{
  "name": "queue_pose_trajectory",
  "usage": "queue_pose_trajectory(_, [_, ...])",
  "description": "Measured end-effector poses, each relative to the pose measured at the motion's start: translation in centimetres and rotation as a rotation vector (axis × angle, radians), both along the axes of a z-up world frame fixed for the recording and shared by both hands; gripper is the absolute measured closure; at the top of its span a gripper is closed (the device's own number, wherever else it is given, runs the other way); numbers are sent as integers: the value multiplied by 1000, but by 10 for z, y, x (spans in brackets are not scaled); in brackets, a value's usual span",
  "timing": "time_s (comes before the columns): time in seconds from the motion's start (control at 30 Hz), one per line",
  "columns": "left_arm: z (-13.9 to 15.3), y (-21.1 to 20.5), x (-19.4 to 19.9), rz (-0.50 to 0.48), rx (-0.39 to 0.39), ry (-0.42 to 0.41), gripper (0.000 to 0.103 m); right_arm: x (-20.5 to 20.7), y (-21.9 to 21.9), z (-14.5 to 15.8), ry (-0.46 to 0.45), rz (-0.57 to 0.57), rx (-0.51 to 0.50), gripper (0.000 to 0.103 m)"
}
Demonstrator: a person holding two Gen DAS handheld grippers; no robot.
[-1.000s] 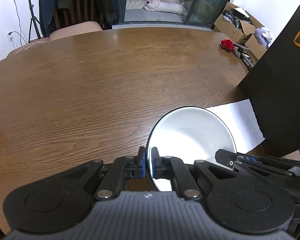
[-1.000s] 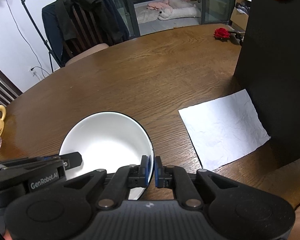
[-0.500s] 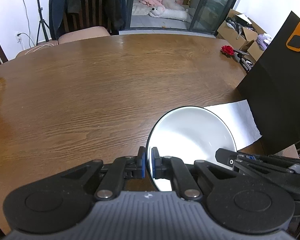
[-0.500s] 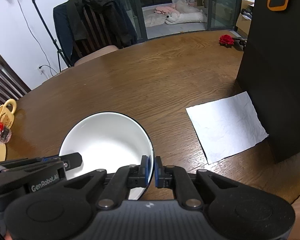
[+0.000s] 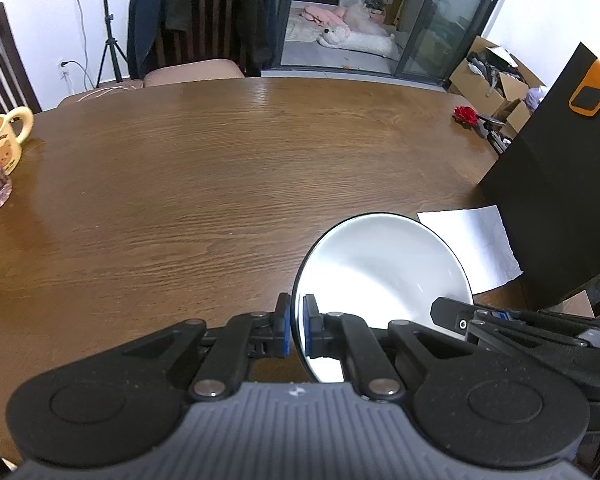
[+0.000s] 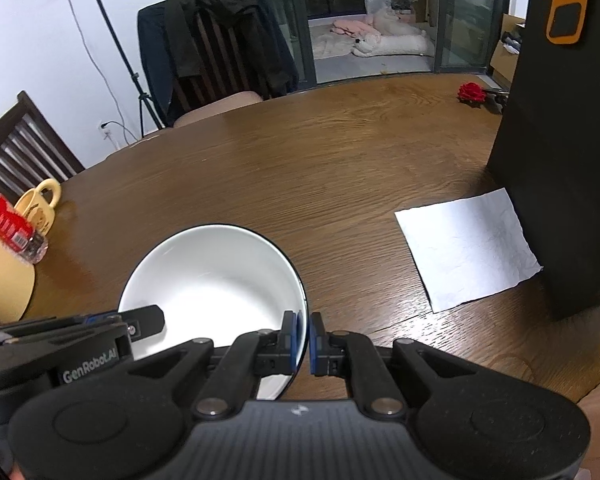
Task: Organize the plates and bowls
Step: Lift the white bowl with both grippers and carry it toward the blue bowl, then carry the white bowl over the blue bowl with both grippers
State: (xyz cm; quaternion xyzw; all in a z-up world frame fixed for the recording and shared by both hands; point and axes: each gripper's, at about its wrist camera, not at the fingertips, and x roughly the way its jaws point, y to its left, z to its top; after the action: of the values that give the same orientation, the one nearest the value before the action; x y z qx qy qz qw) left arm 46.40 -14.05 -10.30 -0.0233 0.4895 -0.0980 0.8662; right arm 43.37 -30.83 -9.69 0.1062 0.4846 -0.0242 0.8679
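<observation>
You have a wide brown table [image 5: 220, 168] under you, with a tall black box [image 6: 560, 152] at its right side and a white paper sheet [image 6: 468, 248] lying just beside the box. Your white bowl [image 6: 208, 284] hangs above the table's near edge. Your left gripper [image 5: 296, 330] is clamped on the bowl's left rim and your right gripper [image 6: 304, 338] on its right rim, 2 holds at once.

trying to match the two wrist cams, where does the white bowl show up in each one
Left wrist: white bowl is lower right of centre, its left rim pinched in the left gripper.
Right wrist: the bowl is lower left of centre, its right rim pinched in the right gripper.
Shared landmark: the white paper sheet beside the black box.
</observation>
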Motion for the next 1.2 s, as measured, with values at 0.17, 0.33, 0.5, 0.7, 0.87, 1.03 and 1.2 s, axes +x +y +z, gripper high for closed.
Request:
queue_pose_trajectory(0.17, [6, 12, -13, 27, -1, -12, 97, -8, 12, 7, -10, 27, -2, 97])
queue_pose_trajectory(0.33, [12, 25, -26, 55, -1, -24, 97, -17, 27, 13, -19, 57, -4, 97])
queue_pose_trajectory(0.5, [16, 37, -40, 81, 2, -32, 97, -27, 41, 18, -25, 86, -3, 97])
queue_pose_trajectory(0.7, [20, 50, -59, 112, 4, -41, 97, -39, 54, 24, -32, 119, -4, 97])
queue_pose_trajectory(0.87, [23, 62, -76, 135, 5, -46, 97, -53, 65, 28, -35, 146, -5, 97])
queue_pose_trajectory(1.03, [27, 72, -93, 161, 5, -54, 97, -66, 76, 30, -41, 169, -1, 97])
queue_pose_trajectory(1.2, [29, 82, -111, 188, 6, -56, 97, -79, 88, 33, -44, 196, -1, 97])
